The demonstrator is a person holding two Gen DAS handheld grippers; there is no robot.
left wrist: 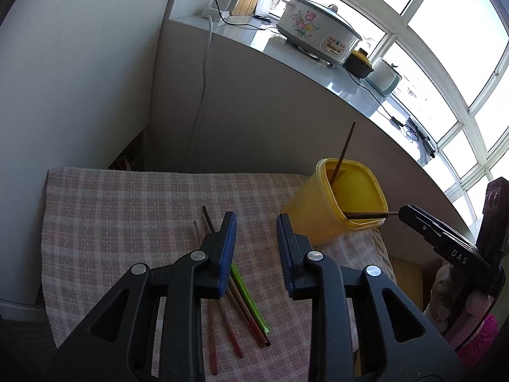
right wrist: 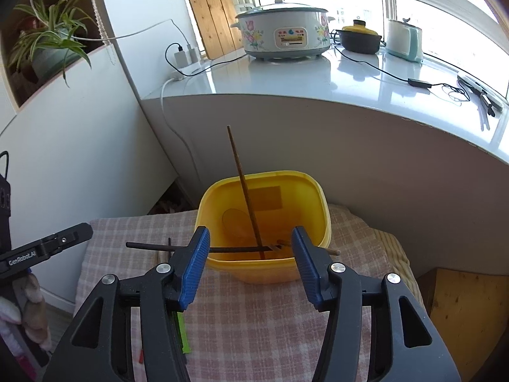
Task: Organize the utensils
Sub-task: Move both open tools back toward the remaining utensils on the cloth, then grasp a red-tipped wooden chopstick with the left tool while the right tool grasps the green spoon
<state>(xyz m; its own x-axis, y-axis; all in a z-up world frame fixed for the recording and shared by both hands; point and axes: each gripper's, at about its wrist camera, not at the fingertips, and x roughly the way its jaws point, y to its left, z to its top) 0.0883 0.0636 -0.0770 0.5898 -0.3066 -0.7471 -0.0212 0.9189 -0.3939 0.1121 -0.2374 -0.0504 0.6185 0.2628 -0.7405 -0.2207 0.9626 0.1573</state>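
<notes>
Chopsticks (left wrist: 237, 312) lie loose on checked cloth (left wrist: 127, 210) under the left gripper (left wrist: 256, 248), jaws wide, empty. Yellow tub (right wrist: 264, 216) at twelve o'clock of the right gripper (right wrist: 251, 264), also wide, empty, holds two chopsticks.

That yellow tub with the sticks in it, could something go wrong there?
Maybe. One dark chopstick leans tall in the yellow plastic tub, and another dark chopstick lies across its rim, poking out. The open right tool is close around the tub's near edge, so a bump might flick that one out or tip the tub. The loose chopsticks on the checked cloth could roll when the open left tool grabs one.
</notes>
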